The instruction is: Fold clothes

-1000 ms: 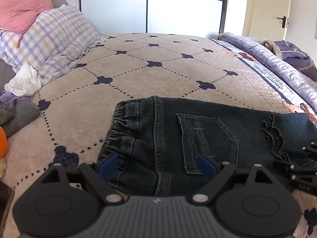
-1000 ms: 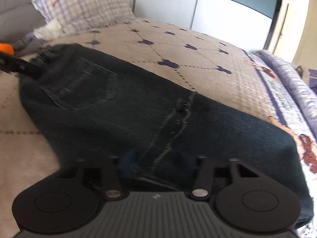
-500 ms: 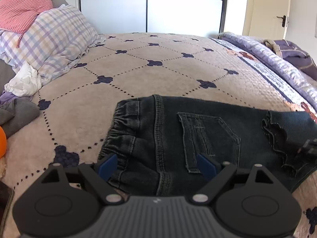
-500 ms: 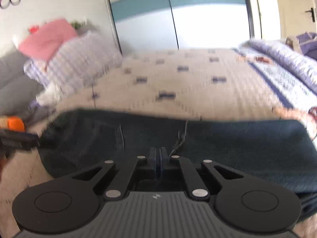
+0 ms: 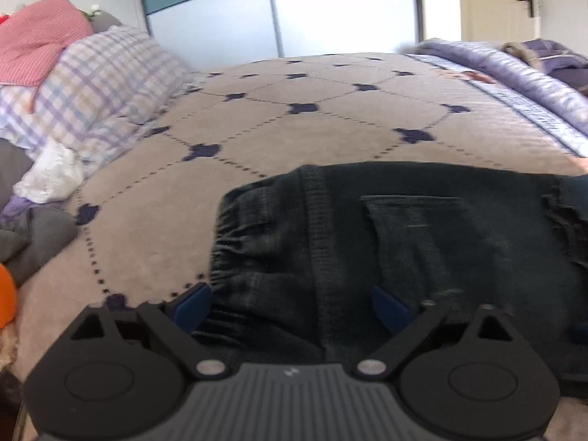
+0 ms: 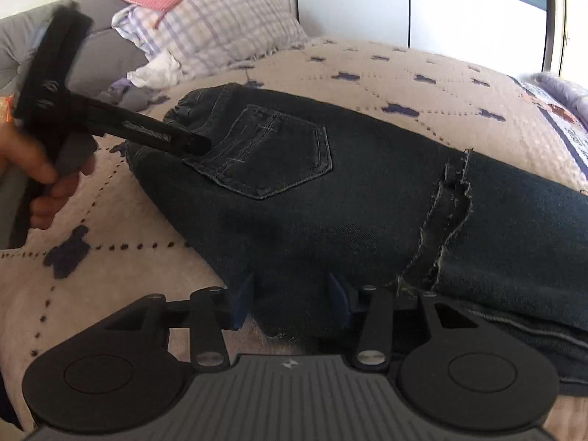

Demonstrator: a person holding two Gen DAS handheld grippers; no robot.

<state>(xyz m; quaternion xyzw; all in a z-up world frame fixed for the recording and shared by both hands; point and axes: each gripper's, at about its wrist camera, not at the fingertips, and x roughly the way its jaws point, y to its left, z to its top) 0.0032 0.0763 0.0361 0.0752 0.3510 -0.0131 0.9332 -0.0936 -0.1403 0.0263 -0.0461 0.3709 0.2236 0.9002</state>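
Bed [image 5: 330, 139]: one jeans [image 6: 367, 191]; two claws [image 5: 290, 308] [image 6: 290, 294] opening, holding nothing.

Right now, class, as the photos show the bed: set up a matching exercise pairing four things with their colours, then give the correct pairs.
Things:
1. jeans
2. pillow
3. bedspread
4. left gripper's finger pads

Colours:
A. beige with dark blue motifs
B. blue
C. dark denim
D. purple and white check

Pairs: 1-C, 2-D, 3-A, 4-B
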